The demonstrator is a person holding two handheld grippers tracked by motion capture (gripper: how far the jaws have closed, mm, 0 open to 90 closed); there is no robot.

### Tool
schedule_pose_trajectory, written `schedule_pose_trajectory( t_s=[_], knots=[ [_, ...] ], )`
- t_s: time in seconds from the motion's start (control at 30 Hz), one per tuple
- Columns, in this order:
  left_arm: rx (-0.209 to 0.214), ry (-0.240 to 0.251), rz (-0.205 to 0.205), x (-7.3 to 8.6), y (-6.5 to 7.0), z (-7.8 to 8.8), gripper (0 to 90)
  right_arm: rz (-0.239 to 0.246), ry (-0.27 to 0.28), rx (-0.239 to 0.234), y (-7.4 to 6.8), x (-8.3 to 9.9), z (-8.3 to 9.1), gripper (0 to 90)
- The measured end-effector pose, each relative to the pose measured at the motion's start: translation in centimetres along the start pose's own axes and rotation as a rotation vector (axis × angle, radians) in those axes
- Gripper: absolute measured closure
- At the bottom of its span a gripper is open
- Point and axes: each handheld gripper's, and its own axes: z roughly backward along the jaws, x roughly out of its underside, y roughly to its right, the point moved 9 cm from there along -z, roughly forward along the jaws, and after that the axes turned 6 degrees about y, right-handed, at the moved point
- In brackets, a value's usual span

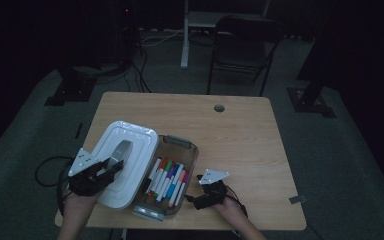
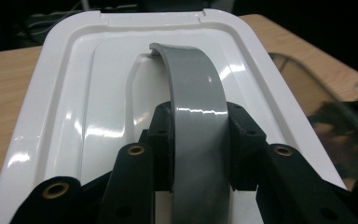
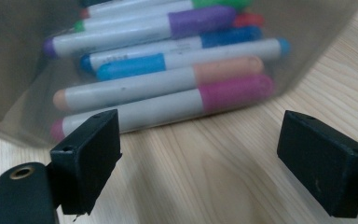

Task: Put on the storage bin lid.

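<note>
Both jaws of my left hand-held gripper [image 2: 198, 140] clamp the grey handle [image 2: 196, 93] of the light, rigid, glossy lid [image 1: 122, 162], tilted over the desk's [image 1: 240, 130] left edge; right hand-held gripper [image 3: 200, 163] stands open.

Left gripper [image 1: 111, 167] at left of high view, hand behind it entering from bottom edge, jaws pointing up and right. Jaws nearly closed, pads [image 2: 164, 140] pressing both sides of grey handle [image 2: 198, 121].

Right gripper [image 1: 199, 186] at lower centre-right, low over table, pointing left. Jaws wide apart, pads [image 3: 91, 156] bare, nothing between them.

Right hand [image 1: 230, 207] grips from behind; dim light, finger placement probably wrapped, unclear.
</note>
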Motion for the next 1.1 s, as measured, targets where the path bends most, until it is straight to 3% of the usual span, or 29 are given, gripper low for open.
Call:
schedule_pose_trajectory(
  t_s=[0.2, 0.3, 0.37, 0.5, 0.73, 0.87, 1.1],
  knots=[
    [0.061, -0.021, -0.057, -0.4, 2.5, -1.3, 68.3, 0.022, 0.001, -0.021, -1.1, -0.9, -1.7, 12.4],
    [0.115, -0.044, -0.083, -0.2, 3.9, -2.2, 68.3, 0.026, 0.0, -0.025, -1.4, -1.0, -2.1, 12.4],
    [0.142, -0.055, -0.098, 0.0, 4.7, -2.8, 68.3, 0.032, 0.001, -0.019, -1.3, -1.0, -2.0, 12.4],
    [0.173, -0.082, -0.089, 0.4, 5.6, -4.4, 68.3, 0.018, 0.01, 0.006, -0.4, -0.7, -1.0, 12.4],
    [0.167, -0.163, -0.089, 1.0, 6.1, -6.8, 68.3, -0.027, 0.026, 0.083, 2.5, 0.3, 1.6, 12.4],
    [0.13, -0.166, -0.087, 1.0, 6.0, -7.0, 68.3, -0.052, 0.042, 0.13, 4.0, 0.9, 3.4, 12.4],
    [0.139, -0.167, -0.085, 1.2, 6.4, -6.8, 68.2, -0.094, 0.052, 0.209, 6.6, 2.0, 6.0, 12.4]
  ],
)
